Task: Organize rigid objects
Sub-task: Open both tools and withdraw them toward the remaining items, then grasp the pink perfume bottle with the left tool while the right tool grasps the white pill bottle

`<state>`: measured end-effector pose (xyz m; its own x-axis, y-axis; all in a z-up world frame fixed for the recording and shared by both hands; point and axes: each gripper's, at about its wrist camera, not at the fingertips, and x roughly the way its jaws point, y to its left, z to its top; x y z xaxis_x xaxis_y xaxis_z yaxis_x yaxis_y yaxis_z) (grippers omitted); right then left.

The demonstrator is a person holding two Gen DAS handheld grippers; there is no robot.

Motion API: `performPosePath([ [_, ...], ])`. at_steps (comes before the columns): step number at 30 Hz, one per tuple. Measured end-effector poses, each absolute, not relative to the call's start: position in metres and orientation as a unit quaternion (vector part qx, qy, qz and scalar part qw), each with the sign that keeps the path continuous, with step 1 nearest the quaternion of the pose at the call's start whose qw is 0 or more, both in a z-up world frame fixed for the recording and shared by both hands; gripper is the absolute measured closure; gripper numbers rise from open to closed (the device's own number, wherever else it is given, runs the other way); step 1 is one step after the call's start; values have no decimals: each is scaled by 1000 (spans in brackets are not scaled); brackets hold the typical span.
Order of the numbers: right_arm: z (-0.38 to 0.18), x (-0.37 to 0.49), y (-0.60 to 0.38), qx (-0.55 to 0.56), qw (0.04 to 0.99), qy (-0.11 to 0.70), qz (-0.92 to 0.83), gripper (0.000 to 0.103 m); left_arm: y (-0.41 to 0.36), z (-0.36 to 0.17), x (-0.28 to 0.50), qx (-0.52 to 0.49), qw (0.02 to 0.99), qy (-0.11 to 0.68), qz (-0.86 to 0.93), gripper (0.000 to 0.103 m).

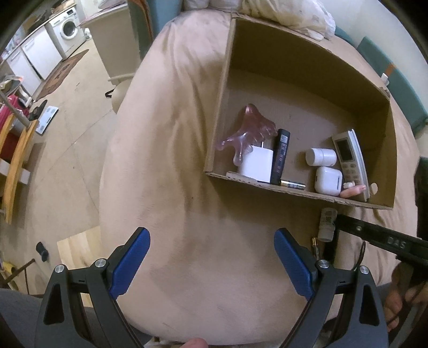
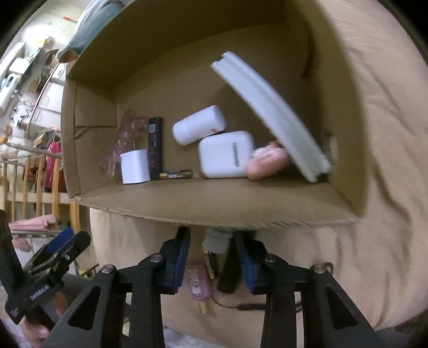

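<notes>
A cardboard box (image 1: 307, 192) lies on a beige bed cover and holds a pink plastic hand (image 1: 248, 131), a white charger cube (image 1: 256, 164), a black stick (image 1: 281, 158), a battery (image 1: 293, 184), a white bottle (image 1: 321, 156), a white earbud case (image 1: 327, 180) and a white remote (image 1: 350, 160). My left gripper (image 1: 211, 257) is open and empty above the bare cover. My right gripper (image 2: 214, 246) stands open around a small white bottle (image 2: 218, 239) just outside the box's near wall (image 2: 214, 211); that bottle also shows in the left wrist view (image 1: 327, 223).
Small items lie on the cover by the right gripper: a pink case (image 2: 196, 281), a black stick (image 2: 228, 275) and a cable (image 2: 240, 305). Pillows (image 1: 289, 13) lie behind the box. The floor with a washing machine (image 1: 68, 28) and wooden racks (image 1: 16, 158) is at left.
</notes>
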<state>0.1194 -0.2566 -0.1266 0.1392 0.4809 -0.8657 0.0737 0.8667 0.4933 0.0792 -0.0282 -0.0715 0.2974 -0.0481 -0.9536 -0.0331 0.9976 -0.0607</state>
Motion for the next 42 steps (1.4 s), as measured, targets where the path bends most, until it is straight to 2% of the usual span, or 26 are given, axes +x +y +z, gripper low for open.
performPosePath([
  [8,-162,132,-240,229,685,677,142,66,-27,-74,78,-31,804,593,-2,10],
  [10,-166,135,-235,228,687,675,145,73,-27,-75,78,-28,803,595,-1,10],
  [13,-167,134,-223,192,696,677,141,74,-27,-79,79,-23,801,598,1,10],
  [26,-83,84,-222,150,742,629,175,75,-41,-89,71,-20,787,616,-19,11],
  [29,-68,73,-238,159,761,606,168,74,-66,-100,65,-20,766,641,-41,18],
  [31,-70,69,-251,191,761,597,166,74,-84,-110,62,-35,746,662,-57,29],
  [34,-83,76,-272,278,734,594,174,74,-106,-131,61,-79,707,699,-72,32],
  [36,-84,82,-284,287,737,589,167,74,-119,-142,62,-80,696,712,-60,43],
  [42,-86,83,-294,302,735,584,164,74,-139,-151,69,-58,694,717,-40,48],
])
